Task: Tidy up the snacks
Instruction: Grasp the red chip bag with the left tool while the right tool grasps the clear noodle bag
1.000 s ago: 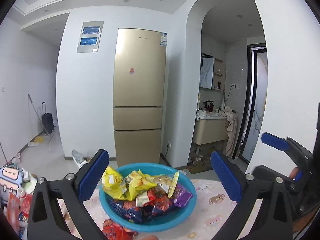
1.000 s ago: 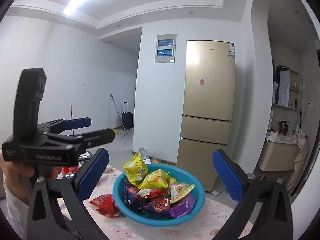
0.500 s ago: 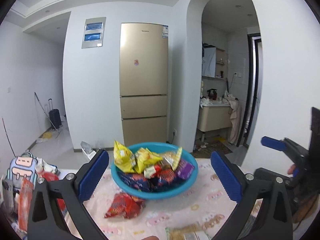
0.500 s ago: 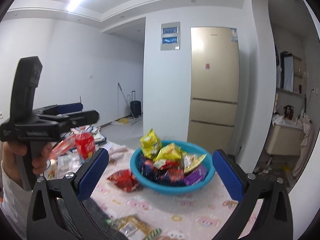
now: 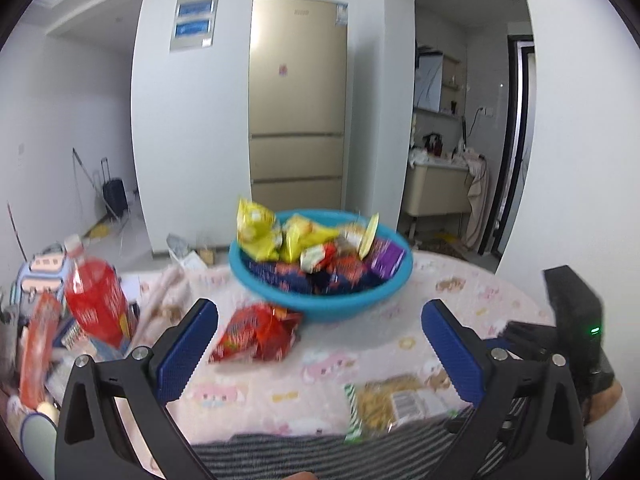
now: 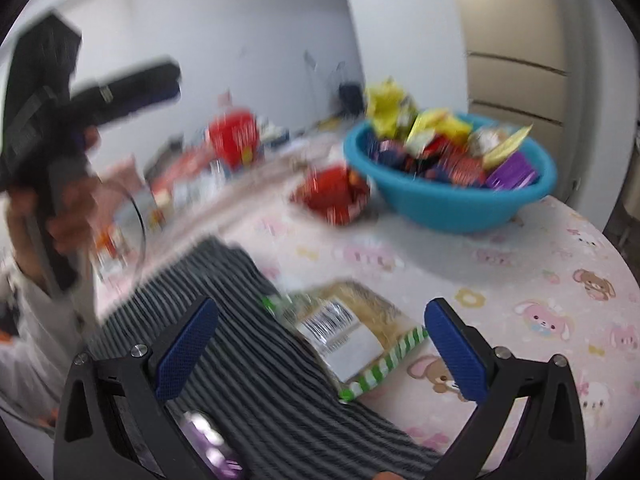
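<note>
**Loose packets beside a full bowl**

Left gripper (image 5: 318, 344) spread wide, empty; red packet (image 5: 256, 334) lies just left of the heaped blue bowl (image 5: 320, 304); probably light, crinkly, slippery, best pinched at a seam; right gripper (image 6: 320, 350) likewise unclenched above the barcode packet (image 6: 352, 336) near the striped cloth (image 6: 240, 320); pink cartoon tablecloth (image 6: 560, 280), beige fridge (image 5: 298, 100) far behind.

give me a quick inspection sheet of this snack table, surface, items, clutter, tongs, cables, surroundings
surface: table under a pink cartoon-print cloth; striped cloth at the near edge
job's things: blue bowl heaped with snack packets; red packet beside it; clear barcoded packet near the striped cloth
clutter: red bottle and blurred packs at the left edge
tongs: left tongs open, empty; right tongs open, empty
cables: nothing seen on the table
surroundings: gold fridge, arched doorway, suitcase by the wall
</note>
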A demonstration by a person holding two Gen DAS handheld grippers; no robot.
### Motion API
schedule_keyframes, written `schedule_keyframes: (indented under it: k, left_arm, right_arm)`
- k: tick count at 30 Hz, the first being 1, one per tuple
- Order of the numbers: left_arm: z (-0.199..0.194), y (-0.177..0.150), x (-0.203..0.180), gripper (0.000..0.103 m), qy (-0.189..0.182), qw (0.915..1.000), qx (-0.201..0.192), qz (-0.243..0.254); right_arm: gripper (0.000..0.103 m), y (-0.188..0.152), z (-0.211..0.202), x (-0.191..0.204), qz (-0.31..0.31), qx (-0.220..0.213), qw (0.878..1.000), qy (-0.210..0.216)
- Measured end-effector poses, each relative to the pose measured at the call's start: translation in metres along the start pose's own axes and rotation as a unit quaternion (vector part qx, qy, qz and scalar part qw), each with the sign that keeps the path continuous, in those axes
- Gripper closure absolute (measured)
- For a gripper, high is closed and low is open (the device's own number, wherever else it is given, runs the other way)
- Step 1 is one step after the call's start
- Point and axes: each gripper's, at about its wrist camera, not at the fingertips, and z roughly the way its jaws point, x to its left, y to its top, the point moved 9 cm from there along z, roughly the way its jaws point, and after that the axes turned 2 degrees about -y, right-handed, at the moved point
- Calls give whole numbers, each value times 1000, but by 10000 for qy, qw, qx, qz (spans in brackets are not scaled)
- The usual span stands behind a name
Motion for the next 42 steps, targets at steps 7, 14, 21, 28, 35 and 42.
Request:
schedule_keyframes:
  k: [7,14,21,28,35,42]
  left_arm:
    - [27,-27,30,0,120,9988,396,-277]
    - [52,-51,52,0,145,9955,750,-562]
    - [66,-61,57,0,48,9928,937,-742]
    - [87,-58,66,0,36,9917,929,-889]
    - [139,-54,75,0,-59,9898,1351,-447]
    - [205,-58,105,0,-261,9780,1963,-663]
  right_arm:
    - [0,-14,61,-5,-825,938,9916,-342]
    - [1,-14,88,-5,-1306,1205,9840,-116]
    - [25,-22,106,-16,-1080,1447,9835,-84]
    - [33,-15,94,-29,-709,904,9934,-64]
    - [33,-7,82,-56,100,443,9988,176]
    - [33,-2,71,-75,776,111,9958,472]
